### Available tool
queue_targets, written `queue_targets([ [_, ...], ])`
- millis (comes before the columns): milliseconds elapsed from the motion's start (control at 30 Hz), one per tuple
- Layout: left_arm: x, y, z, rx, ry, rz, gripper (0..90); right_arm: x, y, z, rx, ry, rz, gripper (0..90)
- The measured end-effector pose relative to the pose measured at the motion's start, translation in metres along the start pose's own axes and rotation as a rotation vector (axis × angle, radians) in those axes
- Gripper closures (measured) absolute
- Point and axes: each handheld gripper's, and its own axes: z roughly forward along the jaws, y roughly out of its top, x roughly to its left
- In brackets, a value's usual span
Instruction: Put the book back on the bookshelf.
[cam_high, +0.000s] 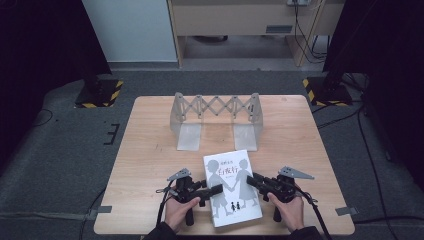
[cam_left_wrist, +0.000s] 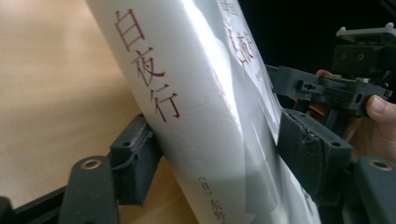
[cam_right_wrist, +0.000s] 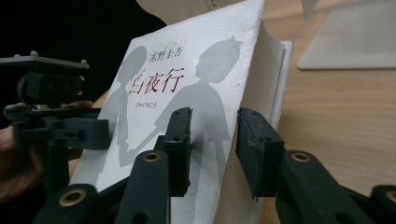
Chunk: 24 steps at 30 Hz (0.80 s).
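Observation:
A white book (cam_high: 232, 185) with two grey silhouettes and red characters on its cover sits near the front edge of the wooden table (cam_high: 150, 150). My left gripper (cam_high: 218, 190) comes at it from the left. In the left gripper view its pads press the spine side and the cover of the book (cam_left_wrist: 196, 116), with the left gripper (cam_left_wrist: 219, 158) shut on it. My right gripper (cam_high: 251, 181) takes the opposite edge. One of its pads lies on the cover and the other against the back by the page edge of the book (cam_right_wrist: 196, 84), so the right gripper (cam_right_wrist: 215, 144) is shut on it too.
An expandable metal book rack (cam_high: 217, 117) with two flat end plates stands at the back middle of the table; one plate (cam_right_wrist: 350, 42) lies beyond the book. Bare wood lies left and right of the book. Cables trail on the floor at the right.

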Motion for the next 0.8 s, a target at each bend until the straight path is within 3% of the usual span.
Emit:
queue_targets([
  [67,-0.002,0.003,-0.001,-0.019,-0.008,0.02,32.5,0.002,0.002,-0.002,-0.024,0.035,-0.003,68.0],
  [133,-0.002,0.006,-0.002,-0.026,-0.02,0.033,33.7,0.005,0.005,-0.003,-0.023,0.035,-0.036,67.8],
  [233,-0.003,0.008,0.0,-0.046,-0.041,0.058,34.6,0.003,0.006,-0.006,-0.024,0.039,-0.036,67.6],
  [400,-0.004,0.013,0.005,-0.019,-0.078,0.083,34.7,0.003,0.007,-0.01,-0.023,0.059,-0.057,67.8],
  [733,0.0,0.015,0.012,0.023,-0.052,0.072,28.6,0.004,0.008,-0.008,-0.014,0.062,-0.097,69.0],
  [800,0.001,0.016,0.013,0.022,-0.063,0.065,29.1,0.003,0.008,-0.008,-0.015,0.062,-0.088,68.9],
])
